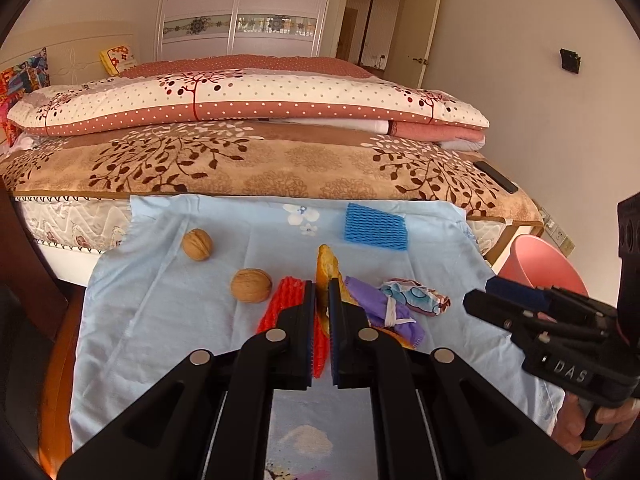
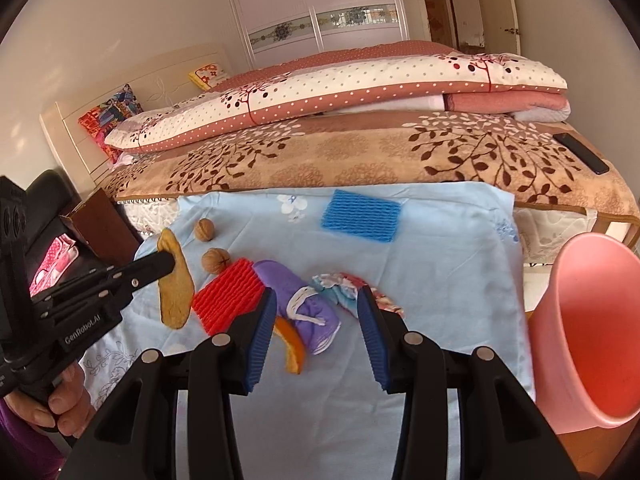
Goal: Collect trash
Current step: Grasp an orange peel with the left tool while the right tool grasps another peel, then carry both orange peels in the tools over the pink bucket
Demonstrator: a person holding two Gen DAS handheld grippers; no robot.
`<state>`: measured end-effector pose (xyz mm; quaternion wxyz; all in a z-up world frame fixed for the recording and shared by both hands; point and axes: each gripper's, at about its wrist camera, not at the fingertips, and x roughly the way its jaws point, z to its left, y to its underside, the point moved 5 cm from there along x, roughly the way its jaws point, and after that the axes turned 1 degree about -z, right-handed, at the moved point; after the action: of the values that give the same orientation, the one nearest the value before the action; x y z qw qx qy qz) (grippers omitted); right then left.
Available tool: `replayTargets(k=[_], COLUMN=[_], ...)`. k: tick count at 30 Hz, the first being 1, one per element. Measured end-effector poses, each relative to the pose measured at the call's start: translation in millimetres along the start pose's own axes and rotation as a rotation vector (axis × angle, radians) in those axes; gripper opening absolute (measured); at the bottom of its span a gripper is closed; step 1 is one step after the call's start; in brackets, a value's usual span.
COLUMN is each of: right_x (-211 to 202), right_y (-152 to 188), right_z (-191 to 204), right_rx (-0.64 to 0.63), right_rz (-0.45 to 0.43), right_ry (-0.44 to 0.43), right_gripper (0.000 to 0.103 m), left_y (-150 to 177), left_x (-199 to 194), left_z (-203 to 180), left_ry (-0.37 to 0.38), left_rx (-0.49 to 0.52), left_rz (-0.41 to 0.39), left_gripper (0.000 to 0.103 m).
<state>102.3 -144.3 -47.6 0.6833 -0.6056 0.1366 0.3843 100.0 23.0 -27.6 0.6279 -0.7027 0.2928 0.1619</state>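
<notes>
- The left gripper (image 1: 322,300) is clamped shut on an orange peel (image 2: 175,280); in the right wrist view the peel hangs clear of the blue cloth (image 2: 440,248), at left of centre, its long axis running top to bottom and a little tilted.
- The pink bin (image 2: 592,320) stands at the right edge of that view, mouth tipped toward the camera. The peel is far on the other side, so the coming move is judged to be a carry across the whole cloth, left to right, to the bin's mouth.
- The right gripper (image 2: 316,324) sits between peel and bin (its jaws about half open, nothing between the pads). It is much the nearer one to the bin, and it stands in the carry's way unless the peel passes above it.
- Trash left on the cloth: a red foam net (image 2: 228,296) at lower centre-left, a purple wrapper (image 2: 296,296) touching it, a crumpled patterned wrapper (image 2: 344,288) just right of that, a second peel (image 2: 292,340) just by the right gripper's left finger, and a blue foam net (image 2: 360,216) well apart toward the bed (image 2: 360,152).
- Two walnuts (image 2: 216,260) lie near the red net at upper left of the pile (whether they count as trash I cannot tell).
- A phone (image 2: 584,152) lies on the bed at upper right, clear of any path.
</notes>
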Motion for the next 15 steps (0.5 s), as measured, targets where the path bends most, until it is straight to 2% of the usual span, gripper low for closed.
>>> replayTargets(k=[4, 11, 15], right_x=[16.5, 38.4, 46.2], right_y=[17.2, 38.4, 44.4], right_z=[8.8, 8.6, 9.7], right_rx=[-0.01, -0.006, -0.003], right_rz=[0.055, 0.13, 0.157], right_ry=[-0.004, 0.023, 0.023], right_gripper=[0.04, 0.027, 0.025], left_y=[1.3, 8.5, 12.5], left_x=[-0.4, 1.9, 3.4], left_z=[9.5, 12.6, 11.1], left_ry=[-0.008, -0.008, -0.006], left_rx=[-0.024, -0.033, -0.033], left_rz=[0.002, 0.019, 0.03], left_gripper=[0.006, 0.006, 0.006])
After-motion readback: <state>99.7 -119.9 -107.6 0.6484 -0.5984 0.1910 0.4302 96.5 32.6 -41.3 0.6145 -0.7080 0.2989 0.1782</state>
